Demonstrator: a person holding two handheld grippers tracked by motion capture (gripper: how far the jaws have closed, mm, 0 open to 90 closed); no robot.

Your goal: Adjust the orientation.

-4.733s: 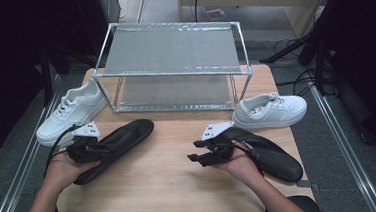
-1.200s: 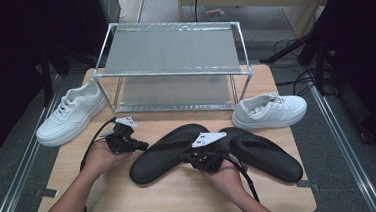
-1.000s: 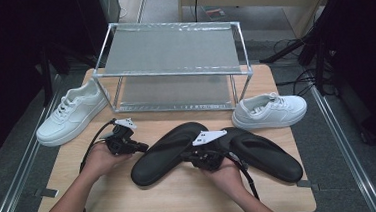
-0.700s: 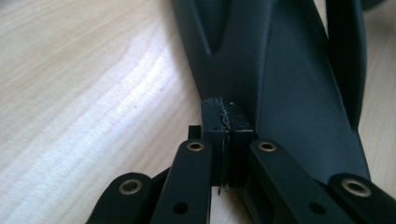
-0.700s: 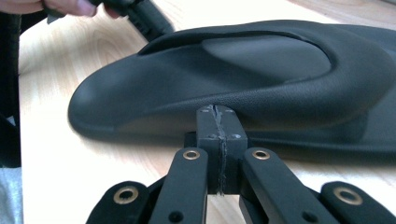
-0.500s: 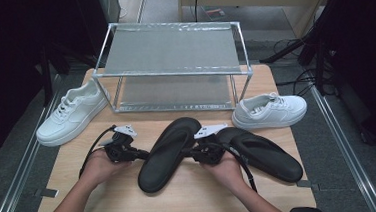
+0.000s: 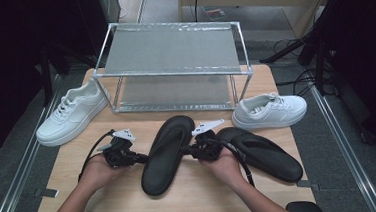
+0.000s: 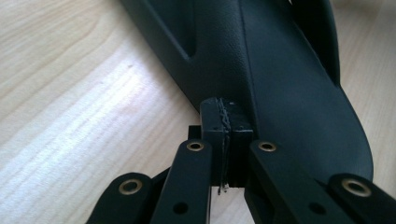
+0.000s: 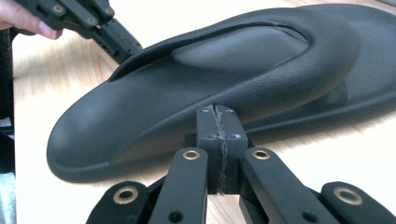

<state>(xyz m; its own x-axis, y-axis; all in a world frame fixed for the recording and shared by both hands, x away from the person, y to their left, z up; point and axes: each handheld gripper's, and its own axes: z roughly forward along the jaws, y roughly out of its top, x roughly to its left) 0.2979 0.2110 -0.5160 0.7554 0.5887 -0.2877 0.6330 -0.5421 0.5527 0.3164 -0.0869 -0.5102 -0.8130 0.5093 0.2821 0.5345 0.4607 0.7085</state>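
On the worktop (image 7: 107,197), toward its far edge, stands a two-tier metal shoe rack (image 7: 173,67); both shelves are bare. One white sneaker (image 7: 71,114) lies near the far left corner, a second white sneaker (image 7: 270,111) near the far right corner. A black slipper (image 7: 264,153) rests by the right edge.

Between the two hands, near the middle of the near edge, lies another black slipper (image 7: 163,155), toe toward the rack. The left gripper (image 7: 138,158) meets its left rim; the right gripper (image 7: 185,150) meets its right rim. In both gripper views the jaws stand pressed together, tips against the slipper's edge, holding nothing between them.

Judged procedure: the slipper is being squared by pushing from both sides, probably ahead of shelving.

1. Keep both tips low on the sole edge, not on the soft upper.
2. Apply equal, opposed pressure; unequal force will rotate the slipper.
3. Avoid nudging the neighbouring black slipper.
4. To lift, spread one set of jaws and pinch the rim.
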